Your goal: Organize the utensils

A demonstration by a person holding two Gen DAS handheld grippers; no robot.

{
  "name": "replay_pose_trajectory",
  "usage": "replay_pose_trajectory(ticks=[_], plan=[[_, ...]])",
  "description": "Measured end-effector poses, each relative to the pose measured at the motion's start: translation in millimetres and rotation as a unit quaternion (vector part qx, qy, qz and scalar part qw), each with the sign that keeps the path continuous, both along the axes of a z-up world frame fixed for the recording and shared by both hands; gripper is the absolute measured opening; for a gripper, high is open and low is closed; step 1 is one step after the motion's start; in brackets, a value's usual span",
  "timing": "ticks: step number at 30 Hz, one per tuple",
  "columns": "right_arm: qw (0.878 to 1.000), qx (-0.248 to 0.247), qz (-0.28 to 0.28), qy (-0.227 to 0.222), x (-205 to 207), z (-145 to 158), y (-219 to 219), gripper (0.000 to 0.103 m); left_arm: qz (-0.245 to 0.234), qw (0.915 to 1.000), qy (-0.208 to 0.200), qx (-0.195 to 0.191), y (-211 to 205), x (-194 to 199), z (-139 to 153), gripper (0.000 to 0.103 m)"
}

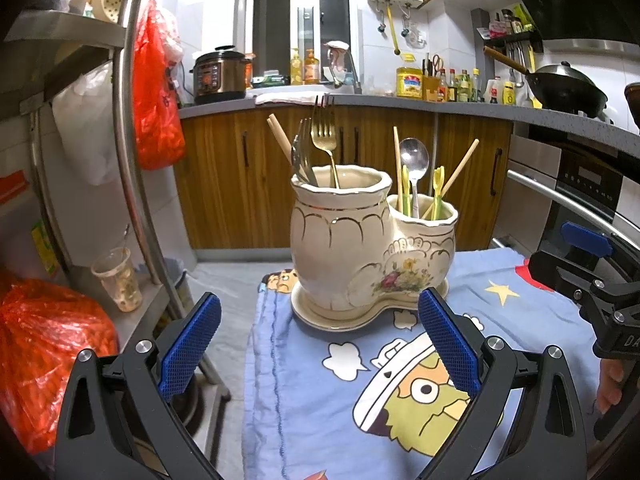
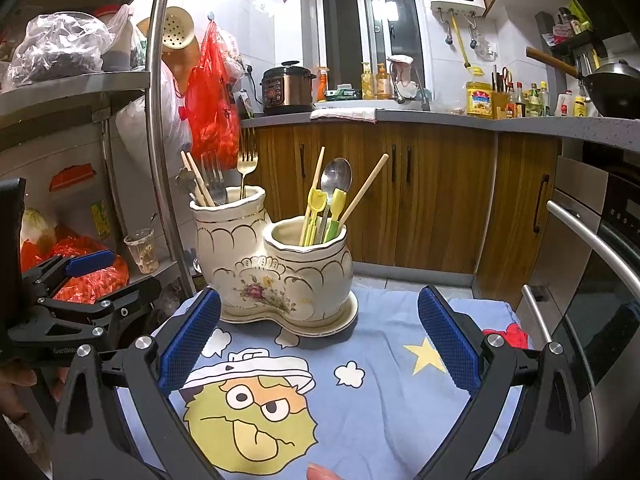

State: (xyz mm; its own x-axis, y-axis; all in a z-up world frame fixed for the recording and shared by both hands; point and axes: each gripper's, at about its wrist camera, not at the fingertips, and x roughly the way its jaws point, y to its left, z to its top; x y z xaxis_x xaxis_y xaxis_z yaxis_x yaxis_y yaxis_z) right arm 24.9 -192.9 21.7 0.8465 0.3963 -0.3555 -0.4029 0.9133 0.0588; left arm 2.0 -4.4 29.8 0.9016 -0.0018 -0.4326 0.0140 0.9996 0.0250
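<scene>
At centre frame in both wrist views, on a table (image 1: pixel 360 432) draped with a blue cartoon-print cloth (image 2: pixel 380 400): a cream ceramic utensil holder (image 1: pixel 360 248) with two joined compartments, standing upright on its matching saucer. In the taller compartment, left in both views: a gold fork (image 1: pixel 324 132), silver forks (image 1: pixel 301 152) and wooden chopsticks (image 2: pixel 196 180). In the shorter compartment, right: a silver spoon (image 1: pixel 414 160), yellow-and-green plastic utensils (image 2: pixel 320 216) and two more wooden chopsticks, one leaning right. Holder near the far edge of the cloth, with that edge just behind its saucer; nothing else on the cloth between holder and camera.

Low in the left wrist view, the left hand-held gripper (image 1: pixel 318 344), blue pads spread wide and gripping nothing, just short of the holder. Low in the right wrist view, the right hand-held gripper (image 2: pixel 318 344), likewise spread wide and bare. Each gripper also visible from the side at the other view's edge, well apart from the holder.

Behind, wooden cabinets under a grey kitchen counter (image 2: pixel 440 118) carrying a pressure cooker (image 2: pixel 288 88), bottles and a wok (image 1: pixel 568 84). At left, a steel shelf rack (image 1: pixel 132 120) with red plastic bags (image 1: pixel 156 92) and a plastic cup (image 1: pixel 118 280), close beside the table's left edge. At right, an oven front (image 2: pixel 600 260) with a steel handle.
</scene>
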Motion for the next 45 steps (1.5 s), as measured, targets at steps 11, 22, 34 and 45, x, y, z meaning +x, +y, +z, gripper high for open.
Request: replay_pose_trajectory(ticks=[11, 22, 34, 45], plan=[[1.000, -0.002, 0.001, 0.000, 0.9, -3.0, 1.3, 0.098, -0.002, 1.0000, 0.000, 0.003, -1.1, -1.1, -2.9, 0.098], [1.000, -0.002, 0.000, -0.001, 0.7, -2.5, 1.6, 0.098, -0.003, 1.0000, 0.001, 0.004, -1.3, -0.9, -2.4, 0.098], [1.000, -0.003, 0.000, 0.000, 0.7, -3.1, 2.2, 0.097, -0.003, 1.0000, 0.002, 0.004, -1.4, -0.6, -2.0, 0.098], [1.000, -0.003, 0.000, 0.000, 0.6, -2.5, 2.4, 0.098, -0.003, 1.0000, -0.003, 0.008, -1.6, -0.4, -1.7, 0.098]])
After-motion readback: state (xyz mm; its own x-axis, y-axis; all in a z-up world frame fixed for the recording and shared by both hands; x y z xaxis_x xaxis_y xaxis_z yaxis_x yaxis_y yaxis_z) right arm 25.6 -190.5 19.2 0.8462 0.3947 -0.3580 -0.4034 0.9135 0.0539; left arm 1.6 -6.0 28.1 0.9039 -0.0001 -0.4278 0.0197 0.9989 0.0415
